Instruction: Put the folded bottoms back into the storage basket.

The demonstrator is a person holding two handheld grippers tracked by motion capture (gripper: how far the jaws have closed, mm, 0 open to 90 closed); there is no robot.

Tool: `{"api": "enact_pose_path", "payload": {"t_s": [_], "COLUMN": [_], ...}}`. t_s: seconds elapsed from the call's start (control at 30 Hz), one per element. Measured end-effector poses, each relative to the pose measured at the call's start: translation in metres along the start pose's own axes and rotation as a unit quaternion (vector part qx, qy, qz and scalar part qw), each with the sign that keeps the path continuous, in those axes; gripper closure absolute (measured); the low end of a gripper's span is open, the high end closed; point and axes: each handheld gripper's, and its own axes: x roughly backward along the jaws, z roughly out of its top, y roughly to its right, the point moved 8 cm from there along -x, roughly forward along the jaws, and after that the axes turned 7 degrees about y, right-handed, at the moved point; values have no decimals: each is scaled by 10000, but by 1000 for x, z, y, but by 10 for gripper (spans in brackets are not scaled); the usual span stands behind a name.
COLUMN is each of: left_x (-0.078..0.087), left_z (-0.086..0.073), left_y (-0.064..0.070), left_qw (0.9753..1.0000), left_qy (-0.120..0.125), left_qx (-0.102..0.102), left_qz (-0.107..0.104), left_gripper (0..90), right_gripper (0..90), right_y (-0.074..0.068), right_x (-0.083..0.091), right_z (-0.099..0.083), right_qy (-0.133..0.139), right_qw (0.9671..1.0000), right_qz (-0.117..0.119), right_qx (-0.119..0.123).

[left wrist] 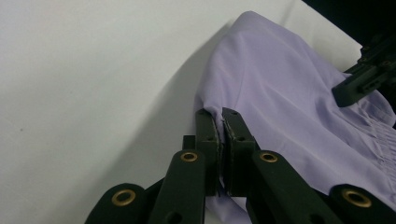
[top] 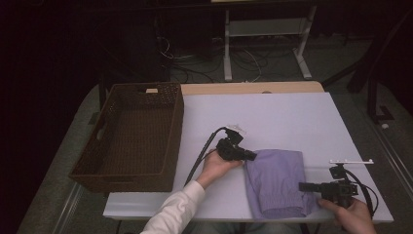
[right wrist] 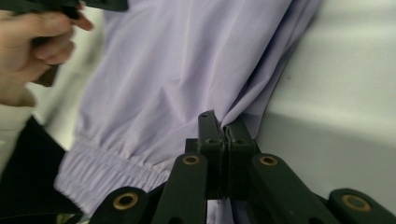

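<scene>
No readable text, no labels, no brands, no numbers, no signs

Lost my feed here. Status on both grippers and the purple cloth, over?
Left gripper shut on purple cloth, left edge. Right gripper shut on its right edge. Cloth folded, flat on white table. Wicker basket stands apart at left, nothing between.

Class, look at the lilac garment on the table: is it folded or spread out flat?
Folded: the lilac garment lies as a compact doubled rectangle, elastic waistband at one end, both tongs pinching its edges.
</scene>
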Motion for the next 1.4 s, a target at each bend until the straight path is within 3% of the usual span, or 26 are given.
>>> {"api": "enact_pose_path", "payload": {"t_s": [0.33, 0.7, 0.97, 1.4], "left_x": [24, 55, 76, 109], "left_z": [25, 55, 72, 93], "left_y": [9, 20, 30, 35], "left_qw": [9985, 9950, 9929, 9896], "left_qy": [537, 976, 1124, 1303], "left_qx": [-73, -196, -363, -507], "left_qz": [-4, 108, 166, 342], "left_gripper": [863, 862, 862, 861], "right_gripper": [867, 867, 867, 866], "right_y": [-26, -60, -70, -91], "right_x": [17, 29, 37, 40], "right_z": [10, 27, 40, 61], "right_qy": [436, 746, 896, 989], "right_qw": [9971, 9903, 9874, 9822], "right_qz": [573, 801, 922, 1103], "right_qx": [242, 851, 927, 1152]}}
